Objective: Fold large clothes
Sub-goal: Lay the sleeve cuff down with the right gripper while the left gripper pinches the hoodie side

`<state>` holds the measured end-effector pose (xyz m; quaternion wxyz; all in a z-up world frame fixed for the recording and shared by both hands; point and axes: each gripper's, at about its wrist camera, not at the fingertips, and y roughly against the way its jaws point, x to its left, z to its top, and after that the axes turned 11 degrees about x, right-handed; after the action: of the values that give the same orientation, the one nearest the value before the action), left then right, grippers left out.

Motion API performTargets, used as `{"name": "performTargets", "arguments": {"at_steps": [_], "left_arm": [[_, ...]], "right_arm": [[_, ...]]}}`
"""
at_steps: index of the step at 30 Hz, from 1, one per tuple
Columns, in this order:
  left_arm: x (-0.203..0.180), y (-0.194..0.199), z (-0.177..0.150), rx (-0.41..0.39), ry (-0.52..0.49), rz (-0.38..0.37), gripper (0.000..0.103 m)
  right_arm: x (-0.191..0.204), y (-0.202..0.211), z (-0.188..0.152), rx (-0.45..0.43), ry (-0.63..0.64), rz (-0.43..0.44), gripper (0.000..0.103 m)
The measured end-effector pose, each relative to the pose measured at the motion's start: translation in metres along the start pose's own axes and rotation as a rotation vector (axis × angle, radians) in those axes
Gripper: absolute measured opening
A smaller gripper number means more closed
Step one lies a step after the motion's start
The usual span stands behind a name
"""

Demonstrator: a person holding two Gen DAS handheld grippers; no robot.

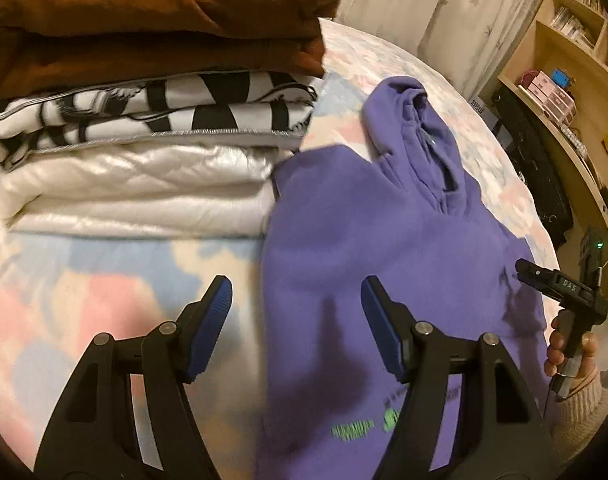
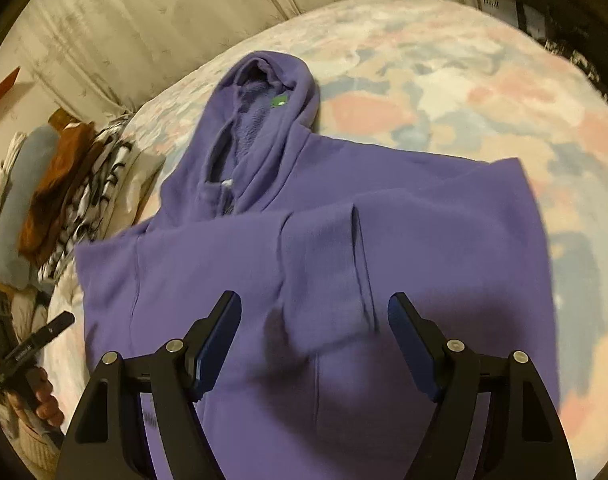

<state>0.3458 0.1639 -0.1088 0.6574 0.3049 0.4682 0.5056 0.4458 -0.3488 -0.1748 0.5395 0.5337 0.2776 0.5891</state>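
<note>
Pastel bedspread [image 2: 443,92], soft purple hoodie [image 2: 327,264]

"DAS" in white on the black body of the right hand-held gripper [image 1: 568,285], seen from left wrist cam. Green print on front of the purple fleece hoodie [image 1: 383,280], near hem: too blurred to read. Small white print beside it, also illegible.
</note>
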Motion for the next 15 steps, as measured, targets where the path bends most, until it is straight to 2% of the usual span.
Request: {"name": "performTargets", "arguments": {"at_steps": [4, 8, 9, 10, 11, 13, 14, 15], "left_arm": [[0.008, -0.02, 0.021, 0.009, -0.002, -0.013, 0.064], [0.014, -0.044, 0.034, 0.037, 0.0, -0.042, 0.064], [0.015, -0.05, 0.037, 0.046, 0.008, -0.047, 0.064], [0.015, -0.055, 0.038, 0.054, 0.015, -0.051, 0.064], [0.015, -0.06, 0.04, 0.064, 0.027, -0.05, 0.064], [0.015, -0.065, 0.043, 0.058, 0.056, -0.063, 0.05], [0.013, -0.065, 0.044, 0.052, 0.065, -0.075, 0.035], [0.008, -0.064, 0.045, 0.042, 0.072, -0.064, 0.031]], "right_arm": [[-0.009, -0.028, 0.025, 0.005, -0.021, 0.025, 0.077], [-0.005, -0.041, 0.032, -0.021, 0.01, 0.03, 0.076], [-0.001, -0.044, 0.033, -0.027, 0.035, 0.019, 0.068], [0.002, -0.045, 0.032, -0.02, 0.061, 0.022, 0.053], [0.005, -0.047, 0.03, -0.018, 0.075, 0.02, 0.047], [0.011, -0.045, 0.028, -0.029, 0.118, 0.004, 0.027], [0.014, -0.04, 0.023, -0.045, 0.129, -0.006, 0.024], [0.017, -0.034, 0.02, -0.067, 0.141, 0.001, 0.016]]}}
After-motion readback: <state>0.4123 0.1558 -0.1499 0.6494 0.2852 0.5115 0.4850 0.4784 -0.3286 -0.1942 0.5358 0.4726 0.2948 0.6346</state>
